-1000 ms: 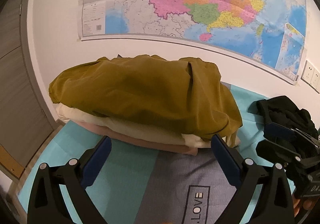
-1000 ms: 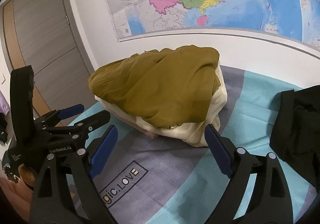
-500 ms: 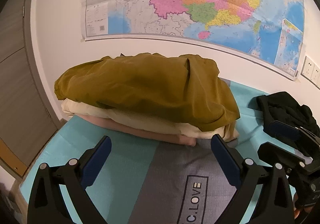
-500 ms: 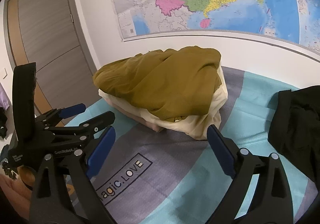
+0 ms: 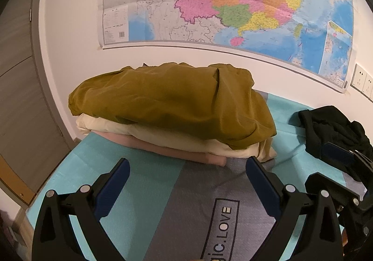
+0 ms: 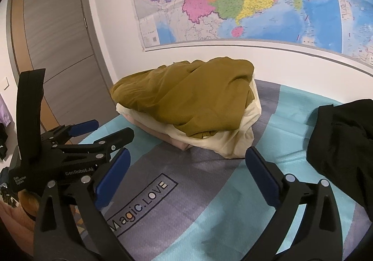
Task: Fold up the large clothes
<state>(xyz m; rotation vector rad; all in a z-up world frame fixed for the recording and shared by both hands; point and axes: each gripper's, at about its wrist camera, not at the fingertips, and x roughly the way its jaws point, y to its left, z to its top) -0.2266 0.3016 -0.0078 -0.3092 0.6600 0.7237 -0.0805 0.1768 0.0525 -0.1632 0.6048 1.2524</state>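
Three folded garments, the olive one point(image 5: 172, 107) on top, sit stacked against the wall, clearing your mat point(image 6: 209, 191). Your left gripper point(image 5: 186, 181) gapes empty; your right gripper point(image 6: 186, 172) is opening, empty, beside the unfolded black garment point(image 6: 342, 144).

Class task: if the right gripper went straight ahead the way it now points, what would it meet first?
Probably the cream garment low in the folded stack, under the olive garment. The right gripper holds nothing, its jaws opening. Depth is unclear; it might touch the bedspread first.
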